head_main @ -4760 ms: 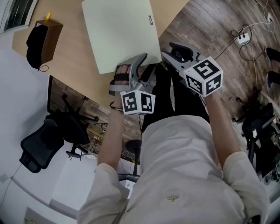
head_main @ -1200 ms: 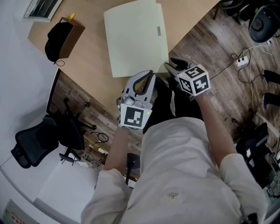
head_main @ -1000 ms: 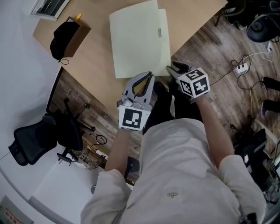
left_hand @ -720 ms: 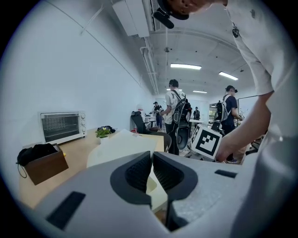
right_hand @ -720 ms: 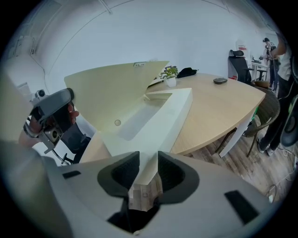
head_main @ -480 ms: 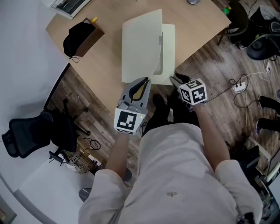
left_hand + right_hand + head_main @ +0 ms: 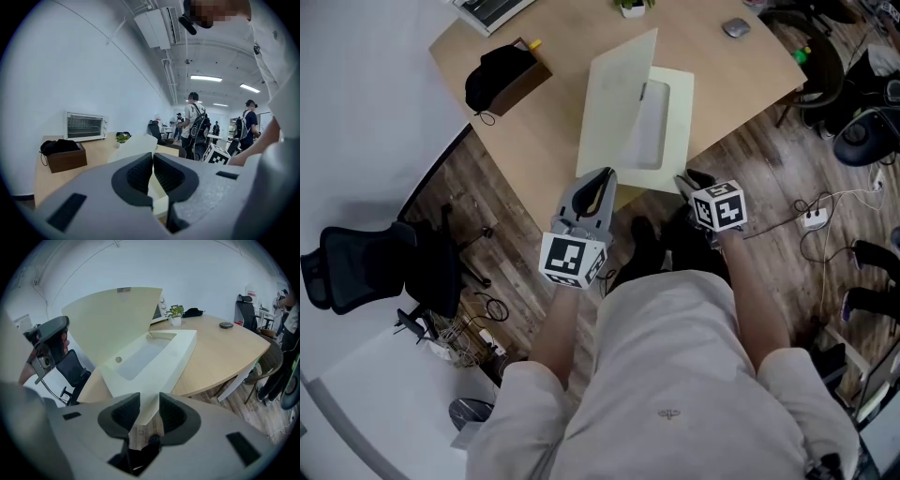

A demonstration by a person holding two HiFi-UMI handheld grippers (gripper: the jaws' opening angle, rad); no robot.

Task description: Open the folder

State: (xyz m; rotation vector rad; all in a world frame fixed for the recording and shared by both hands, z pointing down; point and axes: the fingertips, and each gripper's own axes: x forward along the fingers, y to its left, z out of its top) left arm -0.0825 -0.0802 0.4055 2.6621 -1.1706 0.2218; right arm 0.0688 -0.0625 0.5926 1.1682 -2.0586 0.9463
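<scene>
Pale wooden table [image 7: 553, 103] fills the top middle of the head view, with dark plank floor [image 7: 769, 159] around it and a black office chair [image 7: 356, 272] at the left edge. The folder [image 7: 670, 122], cream-coloured, lies at the table's near edge in the upper middle of the frame. Its cover [image 7: 614, 103] is raised at a tilt along its left side, baring the base and the shallow tray moulded into it.

The left gripper [image 7: 598, 180] sits just below the cover's lower edge. In the left gripper view its jaws [image 7: 153, 161] are pressed nearly together with the thin pale cover pinched between the pads.

The right gripper [image 7: 687, 178] is at the folder's lower right corner. In the right gripper view its jaws [image 7: 146, 405] stand wide apart and have just opened a little further. The pointed corner of the base [image 7: 154, 357] lies between them, and I cannot see the pads pressing on it.

A brown box holding a black bag [image 7: 502, 77] stands on the table at upper left, well apart from the folder. A grey mouse [image 7: 734, 28] rests at upper right. A white power strip [image 7: 811, 218] lies on the floor at the right.
</scene>
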